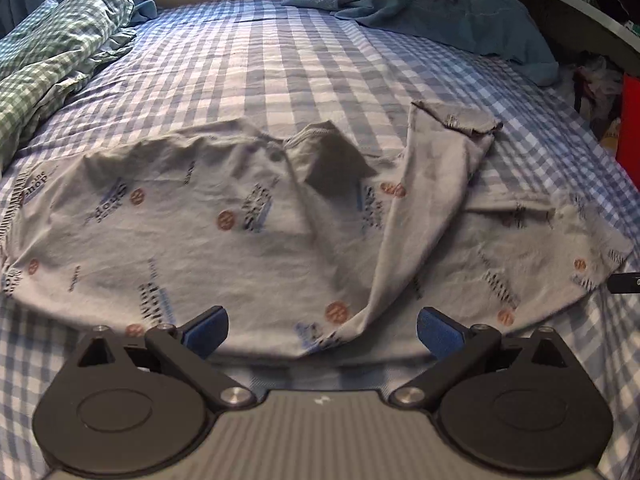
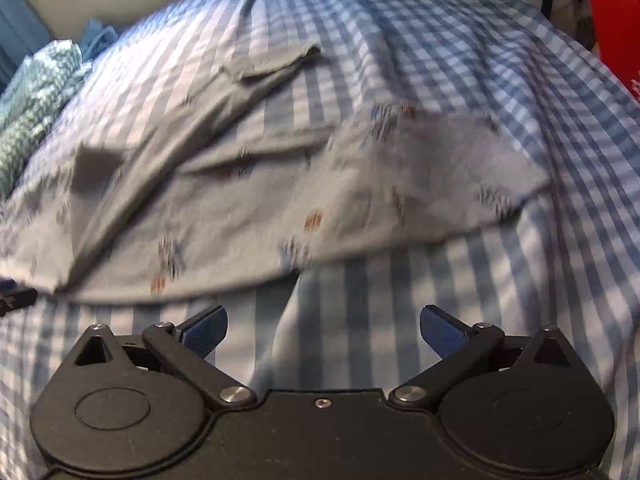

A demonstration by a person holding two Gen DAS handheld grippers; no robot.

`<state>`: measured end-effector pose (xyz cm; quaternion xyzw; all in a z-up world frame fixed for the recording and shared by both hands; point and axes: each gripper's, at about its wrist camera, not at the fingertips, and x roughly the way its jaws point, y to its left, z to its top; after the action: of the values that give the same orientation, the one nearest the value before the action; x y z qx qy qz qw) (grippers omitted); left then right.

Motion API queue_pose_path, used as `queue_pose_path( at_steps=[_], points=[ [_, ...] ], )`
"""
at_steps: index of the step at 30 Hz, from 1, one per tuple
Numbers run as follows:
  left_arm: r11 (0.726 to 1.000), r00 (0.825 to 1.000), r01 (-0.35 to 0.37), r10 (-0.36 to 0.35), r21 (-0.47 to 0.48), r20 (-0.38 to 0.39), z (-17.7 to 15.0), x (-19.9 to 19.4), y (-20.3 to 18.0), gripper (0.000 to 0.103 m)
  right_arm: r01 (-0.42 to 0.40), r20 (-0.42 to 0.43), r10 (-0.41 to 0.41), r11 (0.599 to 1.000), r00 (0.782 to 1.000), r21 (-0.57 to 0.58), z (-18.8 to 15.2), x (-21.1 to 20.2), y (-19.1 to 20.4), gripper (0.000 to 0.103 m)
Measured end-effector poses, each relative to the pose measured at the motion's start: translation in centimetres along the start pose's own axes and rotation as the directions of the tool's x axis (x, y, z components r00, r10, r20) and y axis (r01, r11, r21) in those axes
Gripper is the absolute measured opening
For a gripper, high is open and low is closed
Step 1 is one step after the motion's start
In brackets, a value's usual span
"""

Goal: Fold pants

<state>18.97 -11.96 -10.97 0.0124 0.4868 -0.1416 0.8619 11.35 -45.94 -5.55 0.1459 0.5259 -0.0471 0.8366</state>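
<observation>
Lying flat on the checked bed sheet (image 1: 280, 60), the gray printed pants (image 1: 180, 220) stretch sideways with one leg flopped over the middle, and your left gripper (image 1: 322, 330) and right gripper (image 2: 323, 330) both hover near their front edge, fingers spread wide, holding nothing.

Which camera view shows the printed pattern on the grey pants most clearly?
The left wrist view: the pants are sharp there, with lettering and orange dots readable. The right wrist view shows them blurred, the prints only smears.
</observation>
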Motion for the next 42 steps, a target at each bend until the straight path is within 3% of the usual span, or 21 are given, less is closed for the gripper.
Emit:
queue_pose_path(
  at_steps=[4,9,11,13,16,18,21,24,26,28,30,33,36,38,39,40,41,42],
  points=[
    [0.991,0.999,0.012,-0.005,-0.132,0.05,3.1,1.4,-2.1,0.103,-0.176,0.006,0.176,0.984,0.984,0.039,6.6,1.6,-1.0,0.102],
    [0.978,0.996,0.061,-0.046,-0.199,0.08,6.0,3.2,-3.2,0.103,-0.38,-0.035,0.392,0.908,0.919,0.178,13.6,5.8,1.2,0.102],
    [0.977,0.995,0.073,-0.059,-0.202,0.076,6.7,4.2,-3.3,0.103,-0.471,-0.007,0.489,0.844,0.872,0.255,16.0,7.9,2.4,0.102],
    [0.977,0.997,0.063,-0.052,-0.204,0.058,7.2,5.5,-3.2,0.103,-0.521,0.046,0.54,0.781,0.84,0.344,18.2,9.9,3.4,0.102],
    [0.974,0.998,0.062,-0.06,-0.219,0.018,7.6,7.2,-2.8,0.103,-0.531,0.12,0.565,0.651,0.816,0.543,20.3,12.9,3.9,0.102],
    [0.971,0.997,0.078,-0.079,-0.225,0.003,7.6,8.0,-2.4,0.102,-0.495,0.153,0.544,0.564,0.825,0.661,20.7,14.8,3.6,0.102],
    [0.968,0.991,0.129,-0.132,-0.215,0.001,7.7,8.3,-2.0,0.099,-0.404,0.164,0.469,0.473,0.868,0.783,20.5,16.8,2.9,0.102],
    [0.967,0.984,0.174,-0.178,-0.184,-0.01,7.7,8.7,-2.2,0.087,-0.333,0.175,0.413,0.35,0.894,0.876,19.2,18.3,2.1,0.1],
    [0.969,0.981,0.184,-0.192,-0.166,-0.03,7.7,9.2,-2.3,0.081,-0.325,0.201,0.389,0.285,0.899,0.902,18.6,18.8,1.9,0.098],
    [0.973,0.983,0.173,-0.18,-0.156,-0.037,7.7,9.6,-2.4,0.078,-0.329,0.213,0.373,0.281,0.903,0.901,18.8,19.1,2.0,0.098],
    [0.978,0.985,0.157,-0.165,-0.136,-0.048,7.7,9.9,-2.8,0.074,-0.318,0.204,0.35,0.311,0.914,0.895,18.8,19.2,2.5,0.097],
    [0.984,0.988,0.137,-0.144,-0.113,-0.057,7.5,9.7,-3.0,0.062,-0.279,0.196,0.277,0.301,0.941,0.912,18.3,19.1,3.0,0.085],
    [0.985,0.988,0.132,-0.14,-0.108,-0.064,7.4,9.6,-3.1,0.046,-0.232,0.178,0.201,0.293,0.963,0.928,18.0,18.6,3.1,0.067],
    [0.987,0.988,0.132,-0.139,-0.097,-0.066,7.3,9.5,-3.3,0.04,-0.185,0.146,0.148,0.3,0.978,0.936,17.9,18.1,3.0,0.042],
    [0.988,0.988,0.129,-0.135,-0.086,-0.071,7.3,9.5,-3.4,0.032,-0.171,0.138,0.128,0.299,0.982,0.939,17.9,17.9,2.9,0.036],
    [0.99,0.989,0.124,-0.129,-0.072,-0.073,7.4,9.5,-3.6,0.018,-0.151,0.125,0.103,0.303,0.987,0.941,18.2,17.8,2.8,0.024],
    [0.992,0.99,0.115,-0.119,-0.056,-0.076,7.4,9.5,-3.9,0.012,-0.137,0.118,0.08,0.311,0.99,0.94,17.9,17.3,2.5,0.012],
    [0.993,0.991,0.107,-0.111,-0.041,-0.08,7.4,9.4,-4.1,0.005,-0.131,0.118,0.06,0.326,0.991,0.936,18.2,17.0,2.2,0.011]
  ],
)
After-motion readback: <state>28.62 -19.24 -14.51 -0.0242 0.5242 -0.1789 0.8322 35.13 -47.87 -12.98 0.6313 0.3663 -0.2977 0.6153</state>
